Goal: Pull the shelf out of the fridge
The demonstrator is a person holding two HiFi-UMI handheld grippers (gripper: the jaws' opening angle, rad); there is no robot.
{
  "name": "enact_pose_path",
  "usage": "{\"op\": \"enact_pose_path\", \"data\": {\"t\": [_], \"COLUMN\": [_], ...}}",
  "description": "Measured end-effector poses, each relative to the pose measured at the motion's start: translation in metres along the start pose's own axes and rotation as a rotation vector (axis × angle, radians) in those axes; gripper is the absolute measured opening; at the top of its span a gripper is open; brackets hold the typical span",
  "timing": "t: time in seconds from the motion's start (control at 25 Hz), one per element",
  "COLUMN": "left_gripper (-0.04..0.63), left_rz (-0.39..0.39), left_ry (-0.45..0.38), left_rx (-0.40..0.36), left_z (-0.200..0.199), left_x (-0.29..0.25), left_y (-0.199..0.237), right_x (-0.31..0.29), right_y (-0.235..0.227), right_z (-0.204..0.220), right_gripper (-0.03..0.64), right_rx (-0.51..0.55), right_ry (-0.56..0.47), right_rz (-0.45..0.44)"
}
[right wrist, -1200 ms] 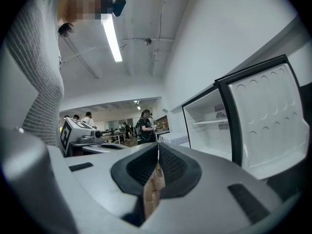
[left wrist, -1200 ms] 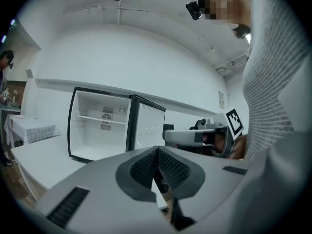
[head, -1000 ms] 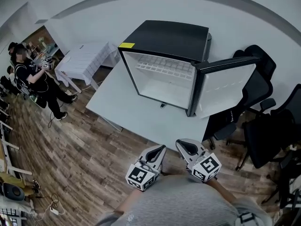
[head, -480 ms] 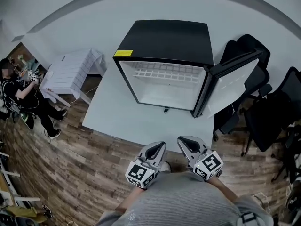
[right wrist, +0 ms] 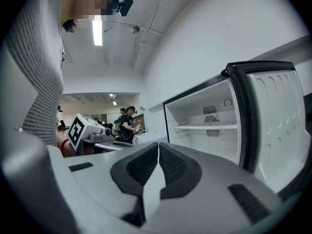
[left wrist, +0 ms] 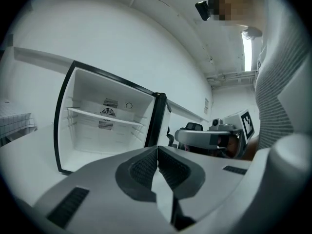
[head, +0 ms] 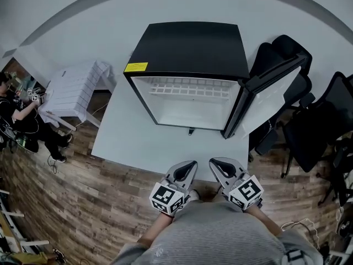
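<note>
**White wire shelf still inside the fridge**

It spans the black, white-lined mini fridge, well beyond my fingertips. The fridge's white-lined door stands open beyond my right gripper. That gripper and my left gripper both have their jaws pressed together on nothing, at the near edge of the white table. A second ago the fridge stood off to my right. Now it is straight ahead of both tips.

White table, black fridge standing on it, door open
</note>
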State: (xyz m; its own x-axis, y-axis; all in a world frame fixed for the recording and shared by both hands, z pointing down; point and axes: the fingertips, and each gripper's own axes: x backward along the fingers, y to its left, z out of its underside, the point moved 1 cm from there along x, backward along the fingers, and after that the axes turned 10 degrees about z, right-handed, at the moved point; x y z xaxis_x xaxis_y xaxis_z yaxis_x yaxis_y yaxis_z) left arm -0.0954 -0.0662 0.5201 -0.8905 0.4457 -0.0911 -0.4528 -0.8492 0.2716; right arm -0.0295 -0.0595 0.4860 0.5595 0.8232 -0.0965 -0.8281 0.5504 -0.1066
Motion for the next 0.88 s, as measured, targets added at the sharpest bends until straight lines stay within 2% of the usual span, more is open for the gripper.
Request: {"op": "enact_pose_path", "data": {"t": [0.24, 0.32, 0.68, 0.8, 0.88], "left_gripper": [0.011, 0.012, 0.012, 0.012, 0.013], "left_rz": [-0.003, -0.012, -0.079, -0.072, -0.046], "left_ry": [0.001, -0.021, -0.108, -0.12, -0.143], "left_rx": [0.055, 0.086, 0.238, 0.295, 0.37], "left_z": [-0.003, -0.007, -0.032, -0.038, -0.041], "left_x": [-0.021, -0.028, -0.038, -0.042, -0.048], "left_y": [-0.004, 0.0, 0.056, 0.077, 0.089], "right_x": [-0.005, -0.012, -0.066, -0.076, -0.079], "right_y": [-0.015, -0.022, -0.032, -0.033, -0.036], "right_z": [-0.01, -0.014, 0.003, 0.003, 0.001], "right_gripper": [0.014, 0.014, 0.014, 0.014, 0.014], "right_rx": [0.029, 0.029, 0.065, 0.077, 0.075], "right_ry": [0.013, 0.009, 0.082, 0.087, 0.083], "right_rz": [-0.038, -0.052, -0.146, -0.154, -0.147]}}
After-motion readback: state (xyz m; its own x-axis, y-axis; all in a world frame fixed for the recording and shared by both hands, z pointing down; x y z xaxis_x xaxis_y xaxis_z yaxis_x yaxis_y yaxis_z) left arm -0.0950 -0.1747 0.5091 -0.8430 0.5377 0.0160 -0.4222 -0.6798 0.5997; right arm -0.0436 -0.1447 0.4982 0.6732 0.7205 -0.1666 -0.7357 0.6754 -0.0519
